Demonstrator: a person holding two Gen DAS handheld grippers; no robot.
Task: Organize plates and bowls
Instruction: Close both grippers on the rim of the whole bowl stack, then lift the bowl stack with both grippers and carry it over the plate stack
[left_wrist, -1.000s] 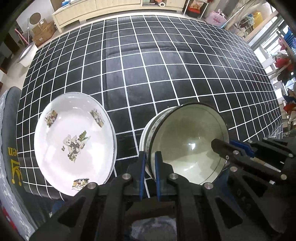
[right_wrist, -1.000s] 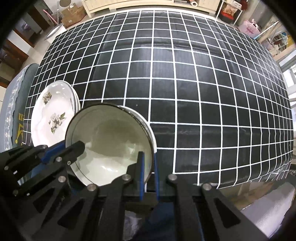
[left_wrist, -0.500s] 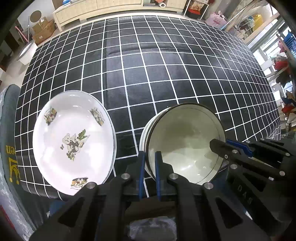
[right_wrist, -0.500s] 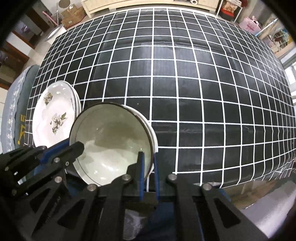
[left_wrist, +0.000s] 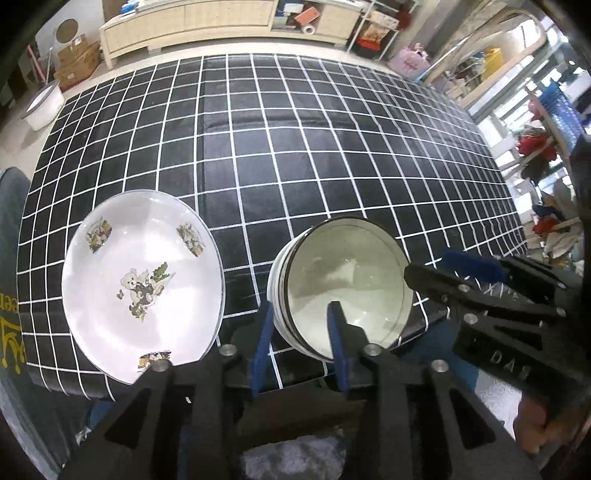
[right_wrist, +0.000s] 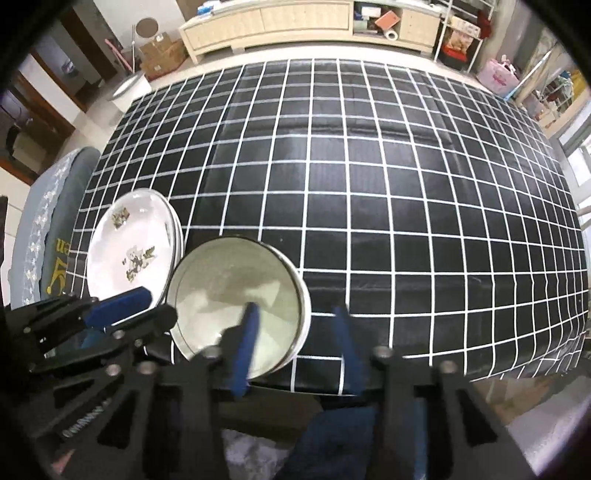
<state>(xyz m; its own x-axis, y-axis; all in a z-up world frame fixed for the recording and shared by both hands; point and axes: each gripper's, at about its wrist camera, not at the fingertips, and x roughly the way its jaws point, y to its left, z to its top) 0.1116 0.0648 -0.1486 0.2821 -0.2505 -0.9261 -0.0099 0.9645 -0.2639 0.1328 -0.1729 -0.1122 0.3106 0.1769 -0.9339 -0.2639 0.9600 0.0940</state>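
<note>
- The bowls (left_wrist: 343, 284) sit nested in one stack near the table's (left_wrist: 332, 147) front edge, just beside the stacked plates (left_wrist: 142, 284)
- Left gripper (left_wrist: 301, 332) is opening, jaws either side of the bowl rim, not pressing it
- Right gripper (right_wrist: 295, 339) is opening too, straddling the opposite rim
- Sorting looks about finished; what is left is drawing both grippers clear

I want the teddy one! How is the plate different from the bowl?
The plate is wide, shallow and has bear pictures; the bowl is deep and plain inside with a dark rim. The plate lies untouched; both opening grippers straddle the bowl's rim. Both sit on the checked tablecloth.
</note>
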